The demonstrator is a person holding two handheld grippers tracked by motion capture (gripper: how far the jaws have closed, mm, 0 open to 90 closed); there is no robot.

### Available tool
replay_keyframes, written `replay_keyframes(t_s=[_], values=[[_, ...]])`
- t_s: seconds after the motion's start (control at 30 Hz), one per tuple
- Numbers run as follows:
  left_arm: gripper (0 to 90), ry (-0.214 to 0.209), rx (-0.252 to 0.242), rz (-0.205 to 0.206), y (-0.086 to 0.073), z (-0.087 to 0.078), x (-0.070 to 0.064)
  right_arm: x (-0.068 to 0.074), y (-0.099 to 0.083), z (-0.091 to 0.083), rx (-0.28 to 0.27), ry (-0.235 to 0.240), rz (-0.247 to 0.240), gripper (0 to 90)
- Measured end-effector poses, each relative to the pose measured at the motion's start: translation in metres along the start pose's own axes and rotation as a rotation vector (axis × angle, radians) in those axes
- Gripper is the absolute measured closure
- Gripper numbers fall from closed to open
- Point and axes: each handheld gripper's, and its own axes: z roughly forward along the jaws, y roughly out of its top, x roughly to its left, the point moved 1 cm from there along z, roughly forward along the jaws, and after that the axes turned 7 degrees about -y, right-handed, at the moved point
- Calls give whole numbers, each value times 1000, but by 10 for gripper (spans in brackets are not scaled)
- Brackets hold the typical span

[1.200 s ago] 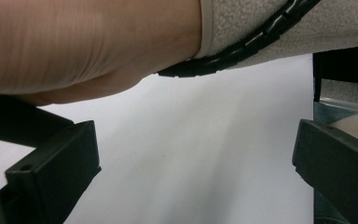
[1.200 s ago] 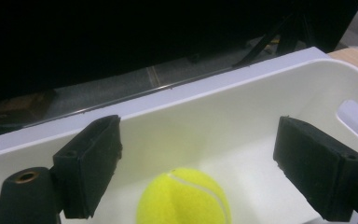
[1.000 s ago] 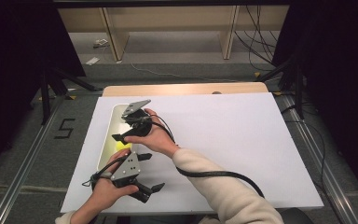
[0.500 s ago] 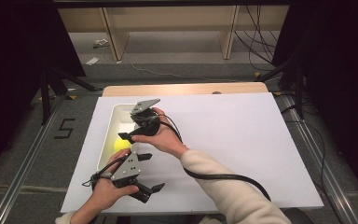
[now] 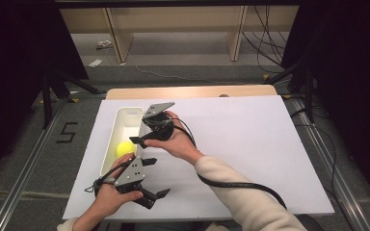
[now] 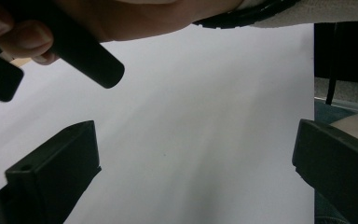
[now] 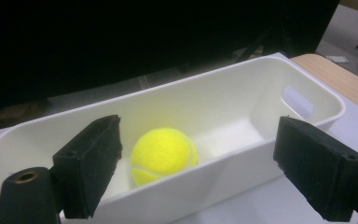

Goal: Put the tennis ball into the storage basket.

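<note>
Although the right gripper [image 7: 196,163] hangs spread just before the bin [image 7: 242,93], its jaws wide and holding nothing, the ball [image 7: 164,154] lies inside, low beyond the near wall. A reach from this angle could, I judge, knock that wall and shove the bin, or nudge the ball so it rolls off along the floor of the bin. The left gripper [image 5: 151,178], also spread and empty, sits well behind over bare table [image 5: 270,144]. Count: one ball, one bin, two grippers.
</note>
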Motion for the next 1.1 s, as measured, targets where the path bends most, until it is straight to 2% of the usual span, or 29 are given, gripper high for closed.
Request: replay_keyframes(t_s=[0.43,1.1], values=[[1,0,0,-4,0,0,0,-13,-8,-21,-6,-35,19,157],[0,4,0,-5,-1,-1,1,-20,-17,-41,-9,-62,29,157]])
